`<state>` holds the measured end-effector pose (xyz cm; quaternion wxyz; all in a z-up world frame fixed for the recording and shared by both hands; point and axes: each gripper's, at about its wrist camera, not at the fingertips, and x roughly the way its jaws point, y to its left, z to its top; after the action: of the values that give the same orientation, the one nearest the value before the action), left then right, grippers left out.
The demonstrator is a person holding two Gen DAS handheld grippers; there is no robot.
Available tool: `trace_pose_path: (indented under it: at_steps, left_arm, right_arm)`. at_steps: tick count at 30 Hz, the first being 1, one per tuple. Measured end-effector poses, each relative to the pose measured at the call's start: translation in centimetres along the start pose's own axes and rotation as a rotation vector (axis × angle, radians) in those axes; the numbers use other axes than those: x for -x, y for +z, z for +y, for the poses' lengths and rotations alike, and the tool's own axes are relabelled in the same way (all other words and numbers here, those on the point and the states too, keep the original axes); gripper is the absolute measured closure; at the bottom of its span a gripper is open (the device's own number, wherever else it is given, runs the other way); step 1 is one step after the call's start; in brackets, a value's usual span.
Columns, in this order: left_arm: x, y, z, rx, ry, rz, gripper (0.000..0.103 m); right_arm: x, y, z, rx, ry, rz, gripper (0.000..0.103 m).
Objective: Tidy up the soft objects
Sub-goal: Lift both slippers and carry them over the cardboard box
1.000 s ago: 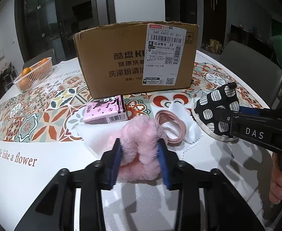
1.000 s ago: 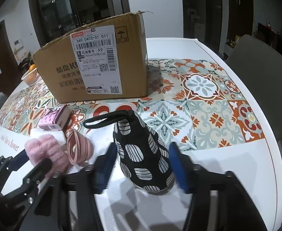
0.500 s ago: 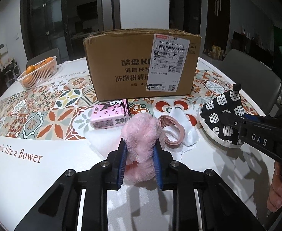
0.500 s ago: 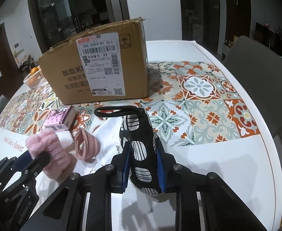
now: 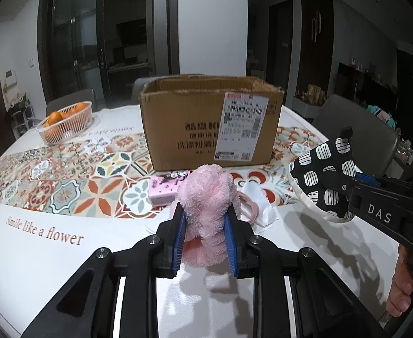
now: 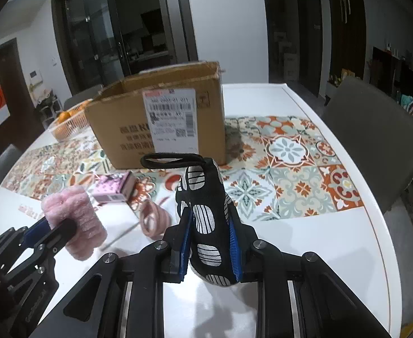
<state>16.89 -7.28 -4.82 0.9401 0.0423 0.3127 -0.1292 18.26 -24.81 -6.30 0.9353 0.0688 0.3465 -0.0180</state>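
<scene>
Left gripper [image 5: 205,240]: I clamp the pink plush [image 5: 207,197].
Right gripper [image 6: 210,243]: I clamp the patterned pouch [image 6: 206,211].
Left to do: both into cardboard box [image 5: 206,124]; pink band [image 6: 152,221] remains.

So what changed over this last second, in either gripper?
Both jaws have just closed: the left gripper on the pink fluffy item, the right gripper on the black-and-white pouch, and both are lifted off the table. Cardboard box, pink pack, hair ties stayed.
</scene>
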Motion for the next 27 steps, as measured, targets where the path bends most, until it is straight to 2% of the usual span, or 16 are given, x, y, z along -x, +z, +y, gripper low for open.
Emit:
trace_pose_path:
  at_steps: [15,27]
  left_arm:
    - [3.6,2.9,0.9,0.016,-0.012,-0.080,0.077]
    - [4.3,6.6,1.6,0.022,-0.021,-0.138,0.077]
  right_arm:
    - [4.3,1.8,1.8,0.008,0.044,-0.111,0.078]
    - [6.4,4.6,2.8,0.009,0.068,-0.215,0.078]
